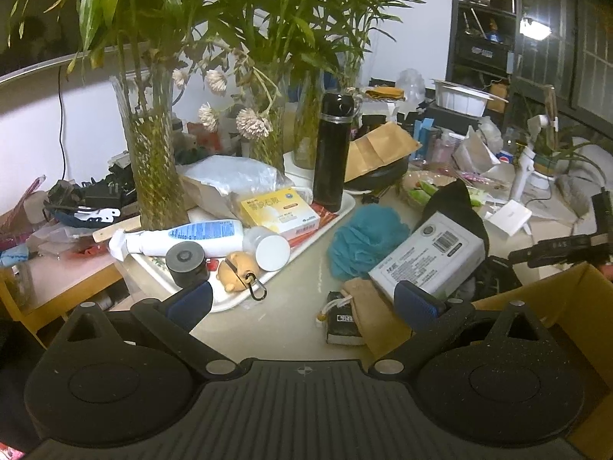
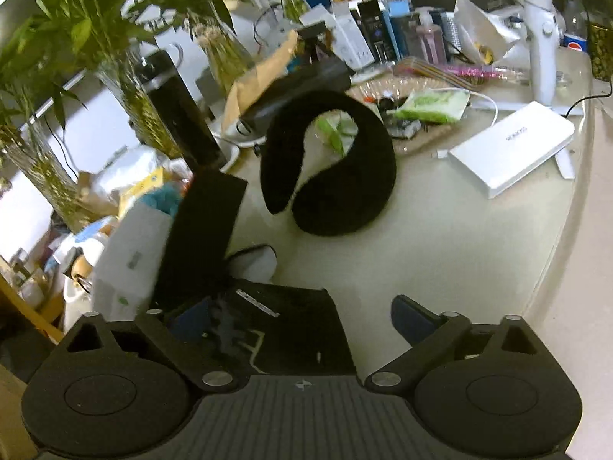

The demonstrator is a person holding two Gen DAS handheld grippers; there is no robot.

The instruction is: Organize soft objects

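In the left wrist view a blue mesh bath pouf [image 1: 364,243] lies on the pale table, with a tan cloth pouch [image 1: 367,306] in front of it. My left gripper [image 1: 304,303] is open and empty, just short of the pouch. A small plush bear keychain [image 1: 239,266] lies on a white tray [image 1: 306,245]. In the right wrist view a black U-shaped neck pillow [image 2: 337,176] lies on the table ahead. My right gripper [image 2: 302,316] is open above a black cloth item [image 2: 283,329].
Glass vases of bamboo [image 1: 153,161], a black thermos [image 1: 331,153], a grey box [image 1: 429,257] and a cardboard box [image 1: 555,306] crowd the left view. A white flat device [image 2: 513,153], a gimbal [image 2: 544,38] and a black box [image 2: 199,237] show in the right view.
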